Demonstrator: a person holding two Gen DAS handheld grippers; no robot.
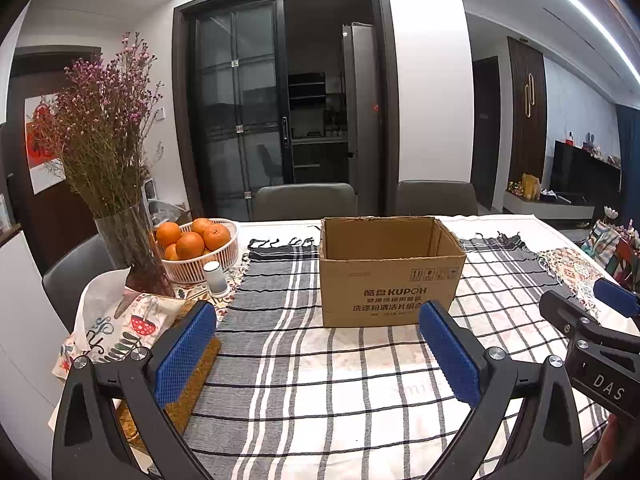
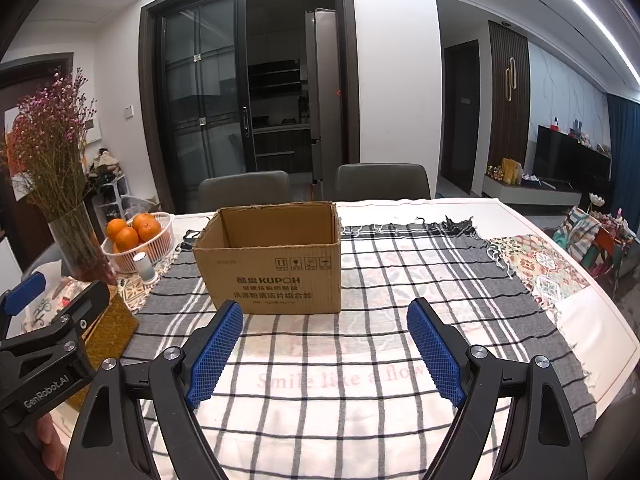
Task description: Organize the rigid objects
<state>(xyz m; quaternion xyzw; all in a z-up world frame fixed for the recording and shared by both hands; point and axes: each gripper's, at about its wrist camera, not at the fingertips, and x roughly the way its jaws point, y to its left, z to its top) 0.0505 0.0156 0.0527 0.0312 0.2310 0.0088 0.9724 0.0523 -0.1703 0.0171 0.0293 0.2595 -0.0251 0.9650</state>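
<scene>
An open brown cardboard box (image 1: 390, 272) (image 2: 272, 262) stands upright on the checked cloth, its flaps gone and its inside hidden from both views. My left gripper (image 1: 316, 328) hovers open just in front of the box, nothing between its blue pads. My right gripper (image 2: 324, 322) is open too, in front of the box and slightly to its right, with nothing in it. A small white cylinder (image 1: 214, 278) (image 2: 145, 266) stands by the fruit basket. A woven brown mat (image 1: 188, 384) (image 2: 108, 330) lies at the left, beside my left gripper's left finger.
A white basket of oranges (image 1: 196, 248) (image 2: 138, 236) and a glass vase of dried flowers (image 1: 128, 248) (image 2: 76, 240) stand at the table's left. Two grey chairs (image 1: 304, 200) sit behind the far edge. The table edge (image 2: 616, 332) curves off at the right.
</scene>
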